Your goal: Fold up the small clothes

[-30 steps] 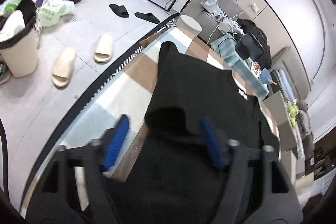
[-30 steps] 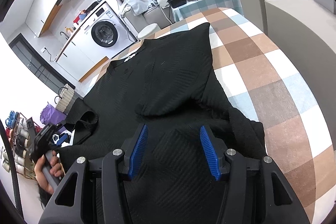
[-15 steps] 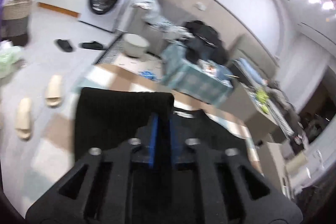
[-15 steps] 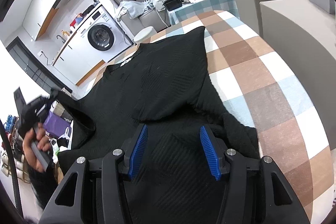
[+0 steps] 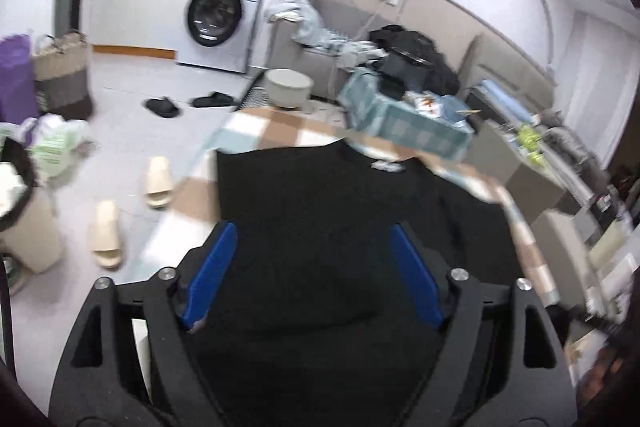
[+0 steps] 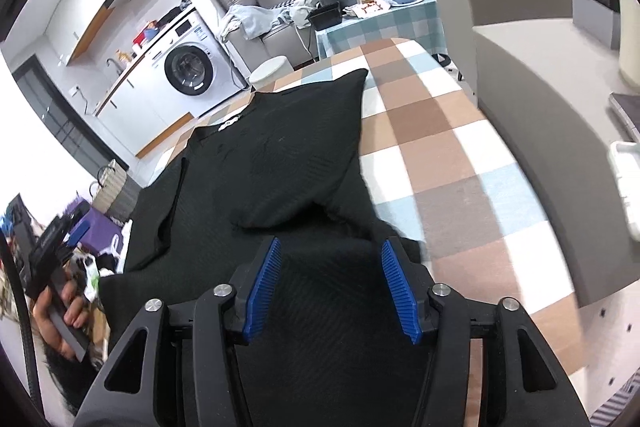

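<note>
Folding black knit top spread on checked brown-white-blue surface | left gripper fingers just opened, released, nothing between | right gripper fingers just widened, released above near hem | left sleeve folded in; right sleeve, body left.

Both wrist cameras look down steeply and closely over the black garment on the checked table. Left view faces the washer head-on; right view sees it far left. Both share garment, table and washer.
</note>
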A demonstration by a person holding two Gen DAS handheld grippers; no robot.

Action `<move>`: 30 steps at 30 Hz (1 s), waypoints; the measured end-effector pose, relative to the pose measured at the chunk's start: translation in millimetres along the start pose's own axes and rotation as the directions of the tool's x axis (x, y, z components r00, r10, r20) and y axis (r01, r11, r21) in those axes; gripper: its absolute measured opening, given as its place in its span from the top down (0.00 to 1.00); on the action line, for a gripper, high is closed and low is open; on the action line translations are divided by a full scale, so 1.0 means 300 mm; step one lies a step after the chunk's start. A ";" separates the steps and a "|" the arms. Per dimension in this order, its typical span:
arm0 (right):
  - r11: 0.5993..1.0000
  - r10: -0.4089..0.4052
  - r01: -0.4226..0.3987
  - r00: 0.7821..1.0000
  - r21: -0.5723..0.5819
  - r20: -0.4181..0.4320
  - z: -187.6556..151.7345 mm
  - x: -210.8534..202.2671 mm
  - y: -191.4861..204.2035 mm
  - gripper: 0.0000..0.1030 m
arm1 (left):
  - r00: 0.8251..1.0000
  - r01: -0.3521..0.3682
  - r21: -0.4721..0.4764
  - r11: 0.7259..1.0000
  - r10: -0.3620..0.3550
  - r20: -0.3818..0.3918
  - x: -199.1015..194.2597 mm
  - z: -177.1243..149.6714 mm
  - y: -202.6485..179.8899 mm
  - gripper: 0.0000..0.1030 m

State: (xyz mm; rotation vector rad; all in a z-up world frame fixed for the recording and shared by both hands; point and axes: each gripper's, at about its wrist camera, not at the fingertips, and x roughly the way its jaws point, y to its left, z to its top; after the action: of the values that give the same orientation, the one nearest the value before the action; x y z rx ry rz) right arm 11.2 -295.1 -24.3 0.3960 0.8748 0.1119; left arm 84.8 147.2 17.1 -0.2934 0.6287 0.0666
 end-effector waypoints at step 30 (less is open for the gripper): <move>0.992 0.032 -0.048 0.991 -0.119 -0.127 -0.122 0.068 -0.130 0.51 | 0.966 -0.142 -0.098 0.985 0.117 -0.230 -0.092 -0.378 0.301 0.21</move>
State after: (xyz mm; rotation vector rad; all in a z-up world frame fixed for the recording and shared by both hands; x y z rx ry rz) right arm -6.2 -315.1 -75.0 0.2949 0.9787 0.2282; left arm -15.6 201.4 -76.4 -0.3726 0.8693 0.1980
